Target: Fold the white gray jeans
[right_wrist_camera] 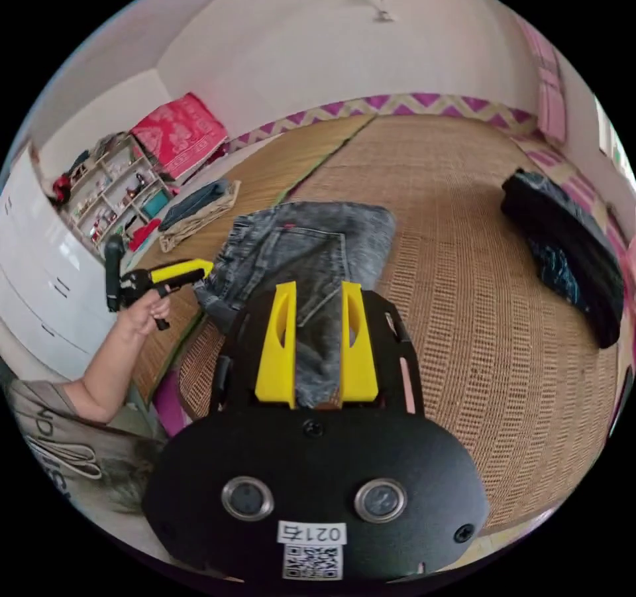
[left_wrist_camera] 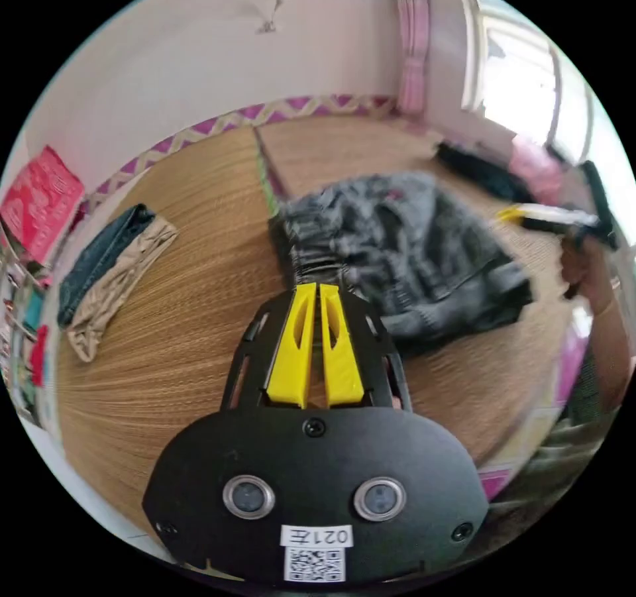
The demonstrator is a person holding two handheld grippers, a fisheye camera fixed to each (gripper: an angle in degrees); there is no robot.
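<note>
The white-grey jeans (left_wrist_camera: pixel 404 259) lie bunched in a folded heap on the woven mat (left_wrist_camera: pixel 185 332). My left gripper (left_wrist_camera: pixel 317 287) has its yellow jaws pressed together, with its tips at the near edge of the jeans and nothing seen between them. In the right gripper view the jeans (right_wrist_camera: pixel 311 246) lie flat with a back pocket up, and my right gripper (right_wrist_camera: pixel 318 287) hovers over them, jaws apart with denim showing in the gap. A hand holds the left gripper (right_wrist_camera: pixel 173 272) at the jeans' left edge. The right gripper (left_wrist_camera: pixel 540 216), blurred, is off to the jeans' right.
Folded dark blue and tan clothes (left_wrist_camera: pixel 109 275) (right_wrist_camera: pixel 199 209) lie on the mat to the left. A dark pile of clothes (right_wrist_camera: pixel 570 259) (left_wrist_camera: pixel 477 166) lies on the far side. A shelf (right_wrist_camera: pixel 112 186) and white drawers (right_wrist_camera: pixel 33 279) stand past the mat's edge.
</note>
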